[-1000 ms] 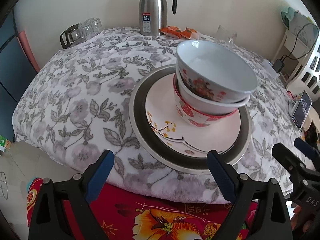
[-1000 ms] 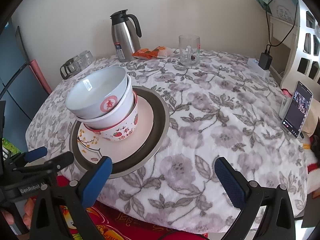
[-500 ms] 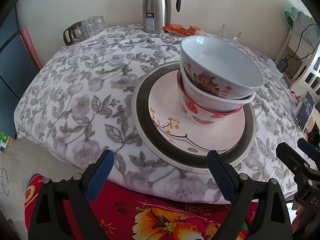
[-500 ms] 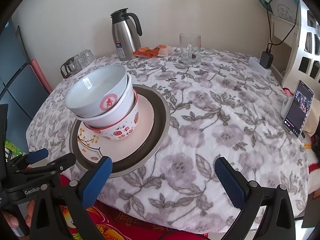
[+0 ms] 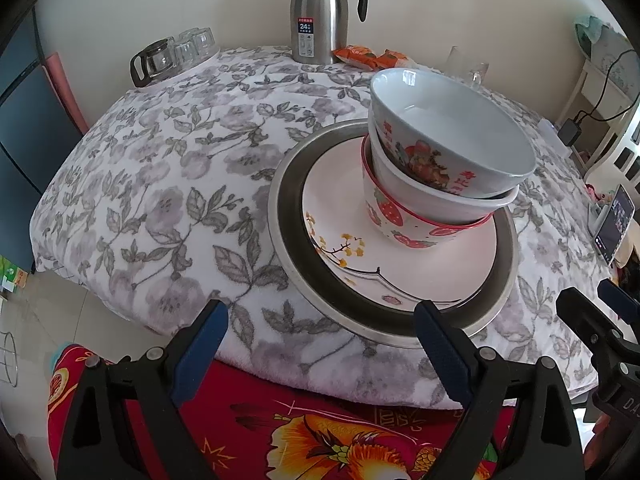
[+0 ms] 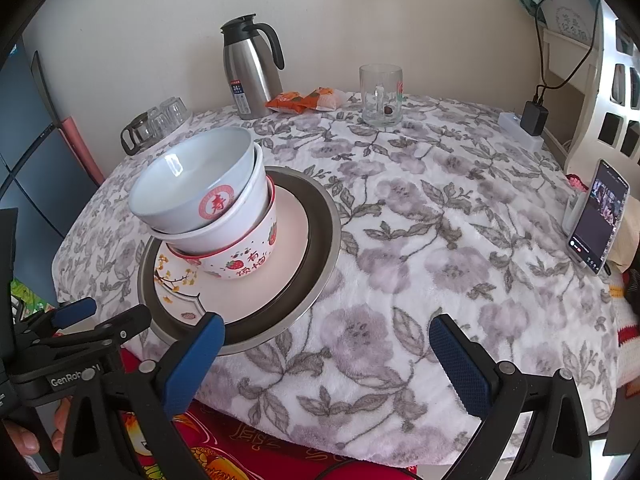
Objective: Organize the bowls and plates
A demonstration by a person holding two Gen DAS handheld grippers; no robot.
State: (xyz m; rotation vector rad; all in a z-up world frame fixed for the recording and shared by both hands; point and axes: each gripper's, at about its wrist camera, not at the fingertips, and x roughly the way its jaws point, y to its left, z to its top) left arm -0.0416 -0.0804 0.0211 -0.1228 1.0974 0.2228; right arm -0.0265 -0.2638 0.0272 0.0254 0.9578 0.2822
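the stacking looks finished: three nested ceramic bowls [image 5: 440, 168] sit tilted on a pink floral plate [image 5: 400, 268], itself inside a wide steel-rimmed plate [image 5: 288, 216], near the table's front edge. the left gripper [image 5: 320, 344] and right gripper [image 6: 324, 352] hover spread and empty. any next move calls for straightening the leaning bowls.

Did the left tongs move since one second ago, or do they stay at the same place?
Yes. In the left wrist view the steel flask and the bowl stack sit higher and larger than before, so the left tongs, open and empty, moved forward toward the table.
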